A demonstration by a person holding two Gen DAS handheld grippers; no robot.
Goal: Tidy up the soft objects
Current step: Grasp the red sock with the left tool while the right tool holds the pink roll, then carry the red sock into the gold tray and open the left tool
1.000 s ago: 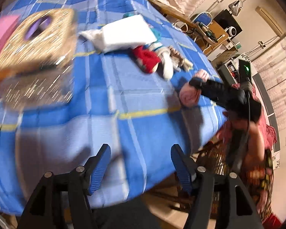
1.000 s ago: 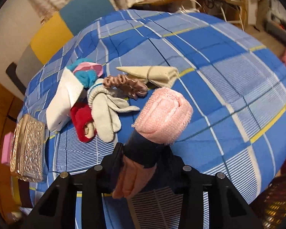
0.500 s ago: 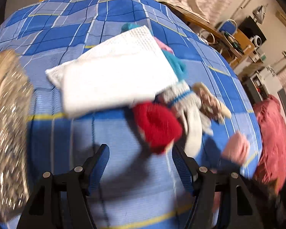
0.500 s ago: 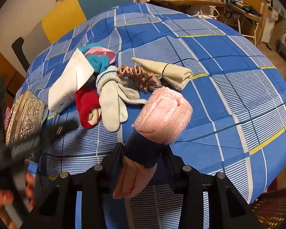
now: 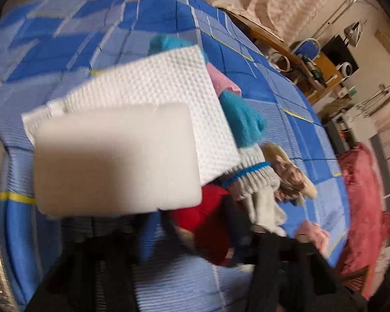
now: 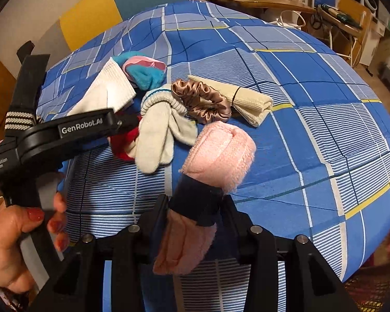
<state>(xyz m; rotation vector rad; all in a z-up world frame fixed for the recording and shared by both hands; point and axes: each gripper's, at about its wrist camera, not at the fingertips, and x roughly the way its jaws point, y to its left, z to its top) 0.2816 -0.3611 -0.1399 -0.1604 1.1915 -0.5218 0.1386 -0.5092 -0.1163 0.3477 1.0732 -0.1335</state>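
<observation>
The rolled pink fleece cloth with a dark navy band [image 6: 215, 161] sits clamped between the jaws of the right gripper [image 6: 195, 208]. The jaws press on the navy band from both sides, and the roll projects forward above the blue plaid-covered surface [image 6: 312, 135].

Beyond the roll lies the pile of soft items: a cream knitted glove with a blue-striped cuff [image 6: 161, 127], a brown satin scrunchie [image 6: 202, 101], a folded beige ribbed cloth bound with a thin black band [image 6: 244, 98], a red knitted item [image 6: 122, 143], a teal and pink knitted item [image 6: 143, 71] and a folded white waffle-weave cloth [image 5: 148, 109].

The left gripper [image 6: 127, 123], held in the person's left hand [image 6: 15, 236], reaches into the pile at the near end of the white cloth. In the left wrist view its fingers are motion-blurred and the cloth fills the frame just ahead; whether the jaws are closed on it cannot be determined.

Compared with one second ago, the left gripper has moved from the surface edge, jaws wide apart, up to the white cloth. The right gripper's hold on the pink roll is unchanged.
</observation>
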